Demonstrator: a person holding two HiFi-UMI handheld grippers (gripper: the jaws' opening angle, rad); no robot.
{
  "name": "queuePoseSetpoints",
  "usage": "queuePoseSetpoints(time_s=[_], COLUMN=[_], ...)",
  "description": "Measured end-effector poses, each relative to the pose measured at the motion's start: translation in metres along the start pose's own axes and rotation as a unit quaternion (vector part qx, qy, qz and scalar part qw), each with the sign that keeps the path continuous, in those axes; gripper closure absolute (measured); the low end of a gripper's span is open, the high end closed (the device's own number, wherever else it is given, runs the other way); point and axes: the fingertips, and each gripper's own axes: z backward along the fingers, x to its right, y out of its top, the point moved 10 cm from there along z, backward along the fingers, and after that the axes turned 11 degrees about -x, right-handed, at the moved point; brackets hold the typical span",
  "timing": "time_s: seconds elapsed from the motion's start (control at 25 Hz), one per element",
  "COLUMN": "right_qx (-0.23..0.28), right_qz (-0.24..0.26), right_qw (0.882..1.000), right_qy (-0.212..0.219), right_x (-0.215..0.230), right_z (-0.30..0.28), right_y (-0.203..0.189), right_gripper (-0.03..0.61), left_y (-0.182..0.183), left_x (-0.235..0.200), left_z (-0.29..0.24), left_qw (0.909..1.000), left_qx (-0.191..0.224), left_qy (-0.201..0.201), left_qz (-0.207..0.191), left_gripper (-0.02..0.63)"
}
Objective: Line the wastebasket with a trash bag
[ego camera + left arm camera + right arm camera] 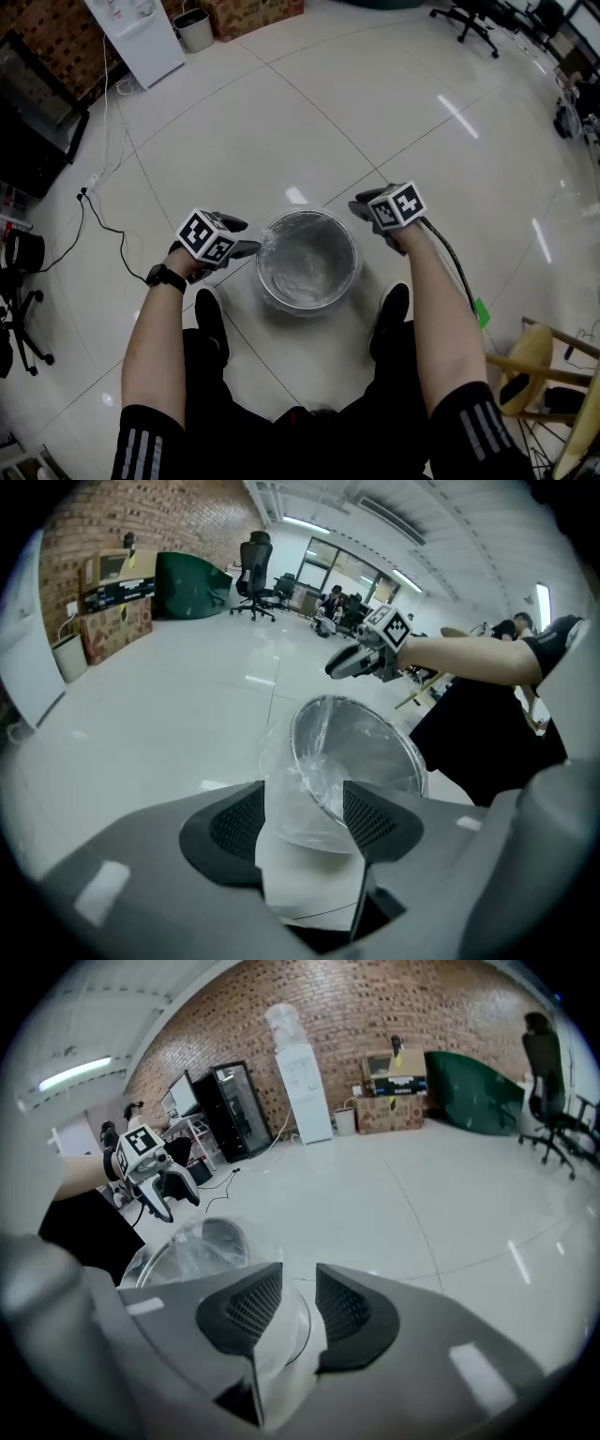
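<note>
Looking down from the head view, the left tool (249, 248) sits at the wastebasket's (266, 281) 9 o'clock side, tips close to the rim, with a wristwatch (161, 276) on that arm. The round wastebasket stands on the pale tiled floor (281, 122) between two black shoes (208, 317) at its 8 and 4 o'clock. A clear trash bag (314, 253) lines its inside, crinkled. The right tool (364, 208) hovers near the rim's 2 o'clock side.

Only the left gripper view shows the left tool's (304, 797) jaws. They stand well apart, and a loose fold of the trash bag (281, 761) spills outside the wastebasket (412, 761) rim into the gap, pinched by neither pad. The right tool (339, 666) hangs at 12 o'clock above the rim, with office chairs (255, 574) far behind.

The right gripper view alone shows the right tool's (299, 1274) jaws, parted by a narrower gap. The trash bag (187, 1255) film lies beside one pad, but whether it touches I cannot tell. The wastebasket (223, 1234) sits at 9 o'clock, and the left tool (173, 1190) is beyond it. A brick wall (394, 1007) and water dispenser (300, 1082) fill 12 o'clock.
</note>
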Motion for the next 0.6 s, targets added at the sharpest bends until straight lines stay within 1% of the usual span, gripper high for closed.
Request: queuePoseSetpoints(time_s=[0.12,0.16,0.2,0.24,0.28,0.32,0.36,0.4,0.44,0.48,0.6], right_qx=[0.034,0.039,0.036,0.023,0.004,-0.018,-0.038,-0.055,-0.071,-0.085,-0.125], right_qz=[0.071,0.1,0.128,0.157,0.187,0.215,0.238,0.254,0.262,0.263,0.256], right_qw=[0.997,0.994,0.991,0.987,0.982,0.976,0.97,0.965,0.962,0.961,0.959], right_qy=[-0.023,-0.025,-0.028,-0.03,-0.03,-0.028,-0.024,-0.02,-0.017,-0.013,-0.002], right_x=[-0.031,-0.046,-0.063,-0.082,-0.102,-0.121,-0.14,-0.157,-0.171,-0.182,-0.201], right_z=[0.039,0.047,0.051,0.051,0.047,0.041,0.033,0.024,0.014,0.004,-0.028], right_y=[0.027,0.035,0.042,0.047,0.049,0.048,0.047,0.045,0.043,0.041,0.033], right_gripper=[0.473,0.495,0.535,0.571,0.572,0.572,0.572,0.572,0.572,0.572,0.572], left_y=[0.009,0.014,0.018,0.023,0.025,0.027,0.029,0.029,0.029,0.028,0.026], left_x=[0.024,0.033,0.041,0.048,0.055,0.061,0.068,0.076,0.084,0.094,0.116], left_z=[0.027,0.039,0.052,0.065,0.078,0.09,0.101,0.11,0.117,0.121,0.127], left_qw=[0.9976,0.9955,0.9922,0.9874,0.981,0.9736,0.9664,0.9612,0.9591,0.9595,0.9644], left_qx=[-0.013,-0.006,0.008,0.024,0.039,0.053,0.068,0.085,0.102,0.116,0.127], left_qy=[0.047,0.07,0.1,0.137,0.177,0.214,0.243,0.259,0.261,0.253,0.225], left_qz=[-0.049,-0.064,-0.074,-0.076,-0.069,-0.057,-0.048,-0.042,-0.042,-0.045,-0.058], left_gripper=[0.357,0.357,0.368,0.391,0.427,0.488,0.564,0.619,0.62,0.62,0.62])
